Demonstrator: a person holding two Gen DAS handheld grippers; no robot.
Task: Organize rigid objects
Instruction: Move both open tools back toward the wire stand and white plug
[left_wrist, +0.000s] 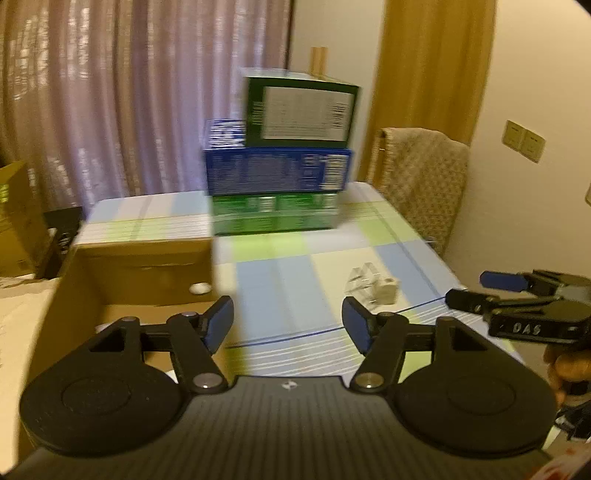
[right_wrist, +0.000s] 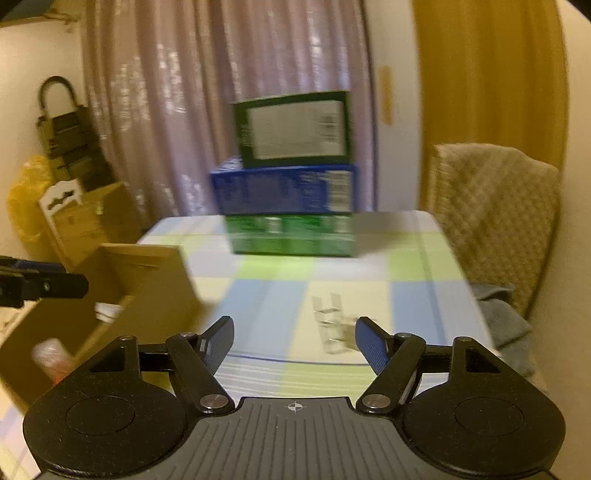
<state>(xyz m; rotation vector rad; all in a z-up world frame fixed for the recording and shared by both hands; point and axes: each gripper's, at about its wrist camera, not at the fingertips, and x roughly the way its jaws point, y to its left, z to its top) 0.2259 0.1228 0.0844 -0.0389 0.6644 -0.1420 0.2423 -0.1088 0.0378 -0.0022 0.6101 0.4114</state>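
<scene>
A small clear-and-white plastic object (left_wrist: 373, 286) lies on the checked tablecloth (left_wrist: 273, 273); it also shows in the right wrist view (right_wrist: 332, 325), just ahead of my right gripper. An open cardboard box (left_wrist: 140, 273) stands at the table's left, with a white item (left_wrist: 199, 288) inside; in the right wrist view the box (right_wrist: 147, 280) holds a white item (right_wrist: 107, 312) and a pinkish bottle (right_wrist: 51, 358). My left gripper (left_wrist: 288, 323) is open and empty, over the box's right edge. My right gripper (right_wrist: 295, 341) is open and empty; it also shows in the left wrist view (left_wrist: 469, 290).
Three stacked cartons stand at the table's far side: green (left_wrist: 275, 214) at the bottom, blue (left_wrist: 277, 170), dark green (left_wrist: 301, 109) on top. A chair with a patterned cover (left_wrist: 421, 177) stands right of the table. More boxes and bags (right_wrist: 74, 206) are at the left.
</scene>
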